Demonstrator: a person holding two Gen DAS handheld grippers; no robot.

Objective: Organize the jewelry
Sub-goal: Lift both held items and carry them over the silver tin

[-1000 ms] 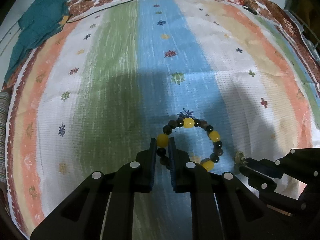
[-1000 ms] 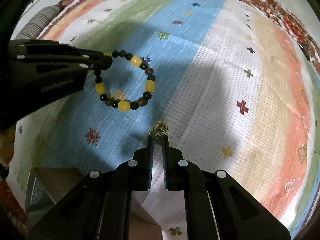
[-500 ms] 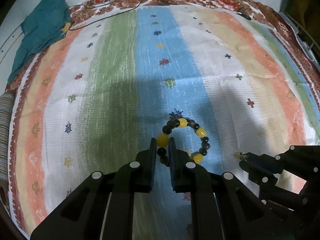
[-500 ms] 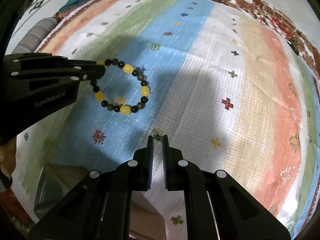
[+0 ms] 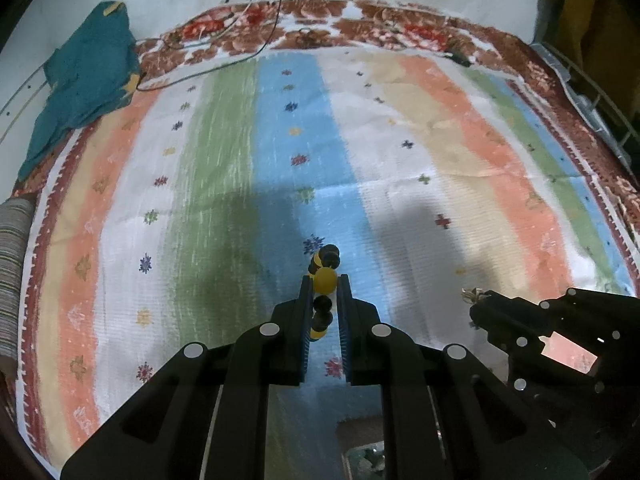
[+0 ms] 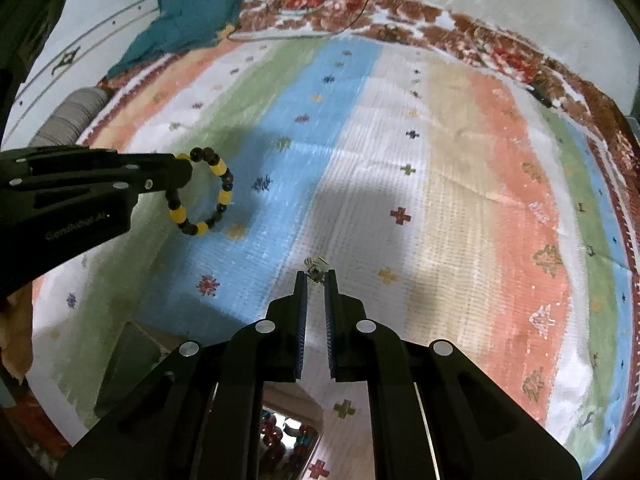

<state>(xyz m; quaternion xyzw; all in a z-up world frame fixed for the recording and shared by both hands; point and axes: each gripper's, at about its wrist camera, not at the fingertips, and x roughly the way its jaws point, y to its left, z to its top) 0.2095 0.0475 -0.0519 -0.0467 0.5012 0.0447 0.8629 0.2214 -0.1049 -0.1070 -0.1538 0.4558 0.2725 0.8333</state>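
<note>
My left gripper is shut on a bracelet of yellow and dark beads and holds it in the air above the striped cloth; from the right wrist view the bracelet hangs as a loop from the left gripper. My right gripper is shut on a small metal earring, also lifted off the cloth; it shows in the left wrist view at the tip of the right gripper.
A striped cloth with a floral border covers the surface. A teal garment lies at the far left, thin cables at the back. A box with jewelry sits below the right gripper.
Both grippers have risen away from the cloth with their items. The bracelet now hangs edge-on in the left wrist view. The box has come into view below.
</note>
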